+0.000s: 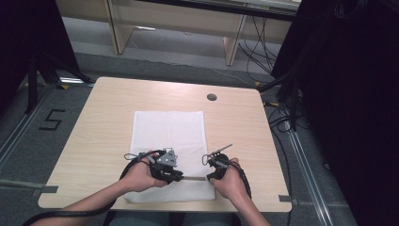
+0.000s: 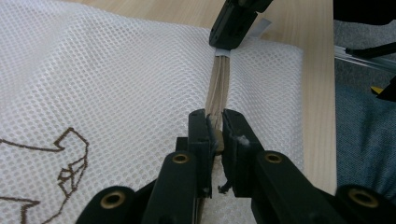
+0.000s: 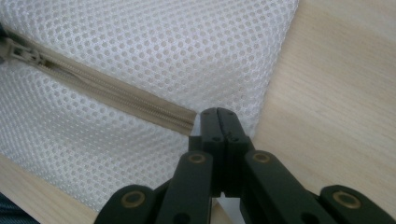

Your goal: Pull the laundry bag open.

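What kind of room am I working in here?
Probably a lab or recording workspace, not a home: a bare wooden table on grey carpet, a taped number 5 on the floor, loose cables and black curtains around it.

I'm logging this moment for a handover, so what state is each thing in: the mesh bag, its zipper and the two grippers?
Mesh bag: lying flat on the table.
Zipper: closed along the stretch in the right gripper view; slider at the far end.
Left gripper: shut on the zipper.
Right gripper: shut, pinching the bag's edge at the zipper's end.
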{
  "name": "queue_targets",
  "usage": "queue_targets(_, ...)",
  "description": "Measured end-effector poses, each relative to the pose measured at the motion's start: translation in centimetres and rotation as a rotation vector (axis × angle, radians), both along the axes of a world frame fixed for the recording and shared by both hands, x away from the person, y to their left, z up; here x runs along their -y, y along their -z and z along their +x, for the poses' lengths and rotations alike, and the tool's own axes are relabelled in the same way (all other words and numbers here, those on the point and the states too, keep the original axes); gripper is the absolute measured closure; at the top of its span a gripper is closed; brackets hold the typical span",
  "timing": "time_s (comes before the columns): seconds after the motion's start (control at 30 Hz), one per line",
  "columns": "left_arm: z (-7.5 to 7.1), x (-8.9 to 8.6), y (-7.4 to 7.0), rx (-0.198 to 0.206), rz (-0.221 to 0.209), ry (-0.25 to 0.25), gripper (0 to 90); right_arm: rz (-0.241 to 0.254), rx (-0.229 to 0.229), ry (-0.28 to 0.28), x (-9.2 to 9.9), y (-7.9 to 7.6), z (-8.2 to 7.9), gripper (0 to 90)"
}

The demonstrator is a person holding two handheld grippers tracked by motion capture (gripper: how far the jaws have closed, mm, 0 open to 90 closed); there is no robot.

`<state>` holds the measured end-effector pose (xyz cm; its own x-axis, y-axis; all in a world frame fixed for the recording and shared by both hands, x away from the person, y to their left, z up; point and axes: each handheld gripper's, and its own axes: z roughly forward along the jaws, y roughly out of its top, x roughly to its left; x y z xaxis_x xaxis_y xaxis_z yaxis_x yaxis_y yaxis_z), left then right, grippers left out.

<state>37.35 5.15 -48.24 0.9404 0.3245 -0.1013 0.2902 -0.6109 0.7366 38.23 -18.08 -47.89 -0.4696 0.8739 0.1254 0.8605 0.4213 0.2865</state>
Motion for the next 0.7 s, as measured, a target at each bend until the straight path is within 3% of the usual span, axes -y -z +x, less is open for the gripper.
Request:
queue_targets(0.2, 0.1, 0.0, 0.0, 0.001, 0.003, 0.017, 82.1, 0.023, -0.014, 0.006, 0.0, 0.0, -0.1, 90.0)
queue_targets(0.3, 0.1, -0.2, -0.1, -0.008, 0.004, 0.010, 82.1, 0.019, 0.005, -0.018, 0.2, 0.0, -0.1, 90.0)
queue_targets(0.4, 0.1, -0.5, 0.0, 0.000, 0.004, 0.035, 82.0, -0.004, -0.005, 0.011, 0.1, 0.0, -0.2, 90.0)
queue_targets(0.53, -0.1, -1.2, 0.2, -0.024, -0.034, 0.007, 82.1, 0.017, -0.004, 0.008, 0.2, -0.1, -0.3, 90.0)
queue_targets(0.7, -0.1, -1.2, 0.2, -0.015, -0.019, 0.014, 82.1, -0.004, 0.000, 0.004, 0.2, -0.1, -0.2, 90.0)
